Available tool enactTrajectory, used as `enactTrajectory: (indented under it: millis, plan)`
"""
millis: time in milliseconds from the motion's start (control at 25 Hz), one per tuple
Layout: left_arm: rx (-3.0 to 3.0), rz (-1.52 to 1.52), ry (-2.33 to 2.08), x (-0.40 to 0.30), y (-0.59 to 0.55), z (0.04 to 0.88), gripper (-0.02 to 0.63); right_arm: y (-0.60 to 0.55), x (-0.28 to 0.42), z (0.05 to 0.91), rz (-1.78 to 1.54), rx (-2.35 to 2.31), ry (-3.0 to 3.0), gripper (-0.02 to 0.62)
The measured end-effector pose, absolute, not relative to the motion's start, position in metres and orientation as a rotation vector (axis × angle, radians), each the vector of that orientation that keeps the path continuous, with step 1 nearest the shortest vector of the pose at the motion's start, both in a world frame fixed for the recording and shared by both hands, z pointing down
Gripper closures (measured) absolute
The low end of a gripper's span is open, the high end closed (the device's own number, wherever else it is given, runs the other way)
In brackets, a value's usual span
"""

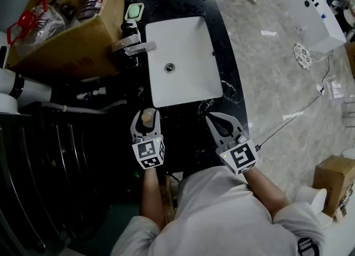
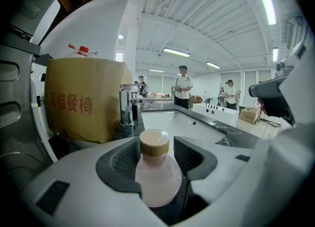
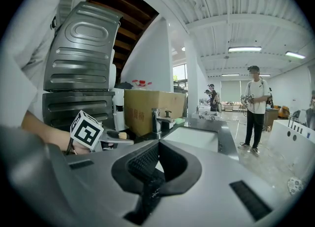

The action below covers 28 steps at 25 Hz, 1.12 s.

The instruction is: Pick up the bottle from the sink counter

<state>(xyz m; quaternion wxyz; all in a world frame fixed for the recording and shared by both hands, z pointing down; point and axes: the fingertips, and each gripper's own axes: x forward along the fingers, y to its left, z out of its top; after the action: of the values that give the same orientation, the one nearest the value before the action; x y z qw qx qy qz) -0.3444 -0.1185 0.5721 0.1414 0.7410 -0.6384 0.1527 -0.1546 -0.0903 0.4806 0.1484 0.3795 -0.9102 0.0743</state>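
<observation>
A small pale pink bottle [image 1: 147, 118] with a tan cap stands upright between the jaws of my left gripper [image 1: 147, 114], over the near end of the black sink counter [image 1: 224, 44]. In the left gripper view the bottle [image 2: 157, 174] fills the gap and both pads press its sides, so the gripper is shut on it. I cannot tell whether its base rests on the counter. My right gripper [image 1: 213, 119] hovers to the right of it, over the counter's near edge. Its jaws [image 3: 158, 145] are shut with nothing in them.
A white sink basin [image 1: 191, 60] lies just beyond both grippers, with a chrome faucet [image 1: 133, 45] on its left rim and a green soap dish [image 1: 134, 11] behind. A large cardboard box [image 1: 83, 41] stands left of the faucet. A dark ribbed appliance [image 1: 50, 182] is at my left. People stand far off.
</observation>
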Motion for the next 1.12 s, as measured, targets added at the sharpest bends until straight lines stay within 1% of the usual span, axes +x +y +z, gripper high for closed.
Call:
enactTrajectory:
  millis: [120, 200, 240, 320, 1120]
  plan:
    - [2.142, 0.458, -1.852, -0.3432, -0.1196, 0.5718, 0.386, -0.0906, -0.1536, 0.4809, 0.162, 1.07, -2.619, 0.586]
    - [2.135, 0.461, -1.875, -0.3451, -0.1203, 0.5708, 0.42, -0.0902, -0.153, 0.4809, 0.157, 1.071, -2.62, 0.586]
    - [2.131, 0.457, -1.884, -0.3467, -0.1205, 0.5701, 0.45, -0.0901, -0.1527, 0.4806, 0.155, 1.073, -2.621, 0.586]
    - [2.135, 0.443, -1.887, -0.3482, -0.1208, 0.569, 0.471, -0.0898, -0.1522, 0.4802, 0.163, 1.08, -2.62, 0.586]
    - [2.166, 0.513, -1.835, -0.3428, -0.1184, 0.5684, 0.476, -0.0863, -0.1485, 0.483, 0.253, 1.131, -2.601, 0.586]
